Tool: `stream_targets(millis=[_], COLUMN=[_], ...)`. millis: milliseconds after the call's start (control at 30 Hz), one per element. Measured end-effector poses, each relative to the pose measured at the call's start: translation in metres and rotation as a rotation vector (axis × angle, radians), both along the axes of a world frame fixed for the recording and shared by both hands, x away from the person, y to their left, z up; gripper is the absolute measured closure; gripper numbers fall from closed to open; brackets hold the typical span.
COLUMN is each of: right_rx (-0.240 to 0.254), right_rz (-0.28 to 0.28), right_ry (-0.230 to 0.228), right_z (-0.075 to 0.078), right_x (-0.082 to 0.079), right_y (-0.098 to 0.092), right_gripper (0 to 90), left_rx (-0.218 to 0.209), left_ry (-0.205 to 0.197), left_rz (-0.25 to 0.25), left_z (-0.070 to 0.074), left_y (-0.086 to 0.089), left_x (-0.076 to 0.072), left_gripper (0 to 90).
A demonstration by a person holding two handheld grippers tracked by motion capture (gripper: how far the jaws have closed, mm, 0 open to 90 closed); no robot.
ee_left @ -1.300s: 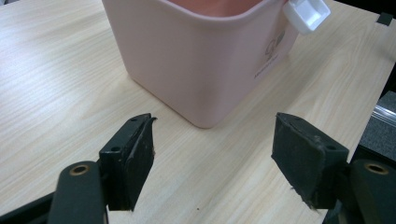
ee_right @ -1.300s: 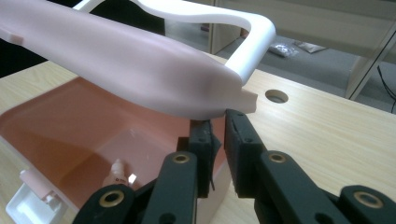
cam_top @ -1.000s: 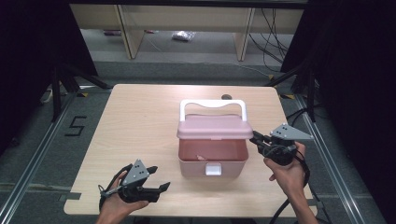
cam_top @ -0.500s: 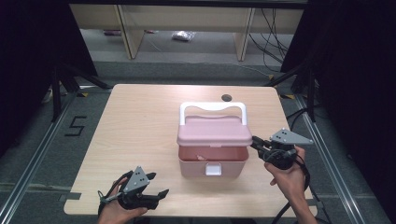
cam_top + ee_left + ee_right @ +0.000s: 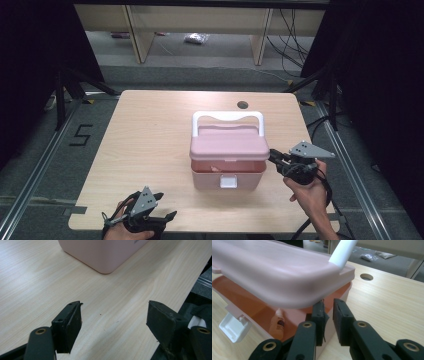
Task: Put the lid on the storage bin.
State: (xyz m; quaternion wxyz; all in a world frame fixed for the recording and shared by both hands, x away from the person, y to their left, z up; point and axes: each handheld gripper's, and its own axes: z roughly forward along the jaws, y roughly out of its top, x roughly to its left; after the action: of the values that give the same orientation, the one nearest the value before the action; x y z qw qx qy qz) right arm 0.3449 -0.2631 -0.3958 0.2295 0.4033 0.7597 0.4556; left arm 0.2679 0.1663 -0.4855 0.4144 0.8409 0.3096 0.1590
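A pink box (image 5: 227, 170) with a white handle (image 5: 227, 117) and a white latch (image 5: 228, 181) stands in the middle of the table. Its lid (image 5: 228, 145) is ajar, with a gap along the front. My right gripper (image 5: 272, 156) points at the box's right side. In the right gripper view its tips (image 5: 328, 305) sit just under the lid's edge (image 5: 287, 280), jaws a narrow gap apart with nothing between them. Inside lies a small bottle (image 5: 277, 323). My left gripper (image 5: 166, 206) hovers near the front left edge, wide open (image 5: 113, 312) and empty, apart from the box (image 5: 105, 255).
A round cable hole (image 5: 242, 105) lies in the tabletop behind the box. The table's front edge runs right under my left hand. Shelving, cables and a small bag (image 5: 196, 38) lie on the floor beyond the table.
My left hand has drawn back toward the front edge and sunk a little. The lid has come down somewhat from a wider opening. The right gripper has hardly moved.
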Motion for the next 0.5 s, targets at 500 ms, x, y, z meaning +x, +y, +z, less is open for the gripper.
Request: stream_targets(millis=[500], right_rx=[-0.024], right_rz=[0.009], right_ry=[-0.018], right_z=[-0.0083], right_x=[-0.0002], right_y=[-0.0047], right_gripper=[79.2], left_rx=[-0.001], left_ry=[0.013], left_rz=[0.002], left_z=[-0.0053], left_y=[-0.0004], left_x=[-0.0031], left_gripper=[27.6])
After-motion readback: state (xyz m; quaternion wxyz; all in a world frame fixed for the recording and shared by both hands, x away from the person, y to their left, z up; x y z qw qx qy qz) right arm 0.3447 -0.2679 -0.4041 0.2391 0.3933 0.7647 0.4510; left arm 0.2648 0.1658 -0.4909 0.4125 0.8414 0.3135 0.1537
